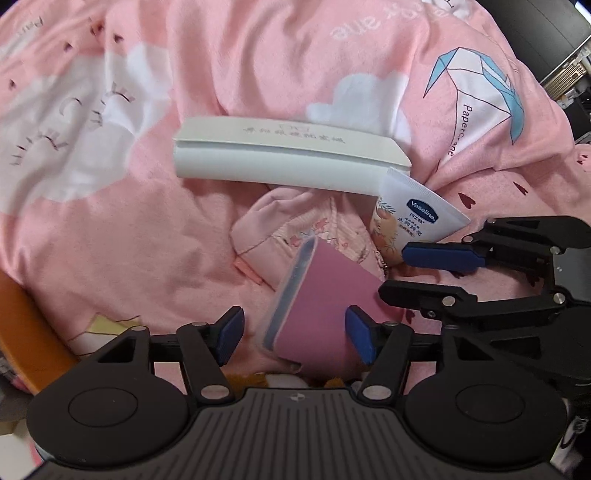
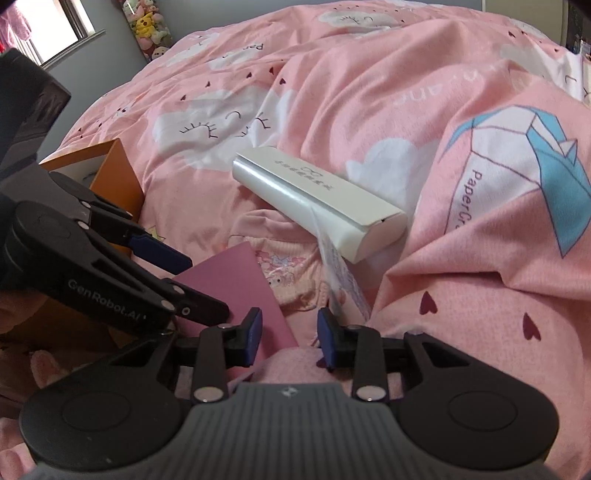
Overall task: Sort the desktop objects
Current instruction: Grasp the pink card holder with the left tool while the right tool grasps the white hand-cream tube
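Here, pink notebook (image 1: 325,314) between pads (image 1: 231,338)

A pink quilt (image 2: 369,92) printed with white clouds and a blue paper crane is covering the bed and filling most of both views. Daylight is coming through a window (image 2: 55,29) at the upper left of the right wrist view, beside a grey wall (image 2: 110,51) where plush toys (image 2: 147,26) are hanging.
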`<state>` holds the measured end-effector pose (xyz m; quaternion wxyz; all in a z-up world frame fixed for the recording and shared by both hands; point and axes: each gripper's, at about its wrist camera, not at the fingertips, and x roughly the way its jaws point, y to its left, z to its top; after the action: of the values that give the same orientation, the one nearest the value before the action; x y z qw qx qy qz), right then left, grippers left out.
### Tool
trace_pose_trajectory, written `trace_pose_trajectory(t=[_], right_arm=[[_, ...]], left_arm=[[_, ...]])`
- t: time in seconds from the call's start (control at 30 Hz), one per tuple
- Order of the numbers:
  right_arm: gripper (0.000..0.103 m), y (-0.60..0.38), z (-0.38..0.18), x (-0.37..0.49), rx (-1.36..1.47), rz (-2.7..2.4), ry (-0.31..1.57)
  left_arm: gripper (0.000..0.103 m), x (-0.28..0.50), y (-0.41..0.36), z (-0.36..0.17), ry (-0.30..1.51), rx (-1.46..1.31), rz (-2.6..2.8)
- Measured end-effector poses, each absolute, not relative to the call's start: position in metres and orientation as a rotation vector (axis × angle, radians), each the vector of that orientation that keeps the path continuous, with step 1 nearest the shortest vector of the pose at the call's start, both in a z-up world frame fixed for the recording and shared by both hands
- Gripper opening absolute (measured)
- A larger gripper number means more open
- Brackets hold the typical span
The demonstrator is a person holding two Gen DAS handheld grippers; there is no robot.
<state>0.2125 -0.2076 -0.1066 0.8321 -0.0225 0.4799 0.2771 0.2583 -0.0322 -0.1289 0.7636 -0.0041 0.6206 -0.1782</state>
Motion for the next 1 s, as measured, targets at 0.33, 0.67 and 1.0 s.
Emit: trace_pose_trajectory(t=[0.33,0.67,1.0], right_arm=[[0.026,-0.209,-0.108,0.214,-0.055,0.567,1.019],[0.026,-0.214,-0.097,0.203,-0.082,0.556,0.995],[0.027,-0.231,-0.072,0.187,-0.092,0.528,0.933]], left_arm=[[0.056,0.255,-0.023,-0.129,1.362,-0.098,-0.389],[0.042,0.232,-0.023,-0.099,1.296,-0.183,-0.502],[0.028,0.228,-0.052,-0.106,1.288,-0.156,-0.452]])
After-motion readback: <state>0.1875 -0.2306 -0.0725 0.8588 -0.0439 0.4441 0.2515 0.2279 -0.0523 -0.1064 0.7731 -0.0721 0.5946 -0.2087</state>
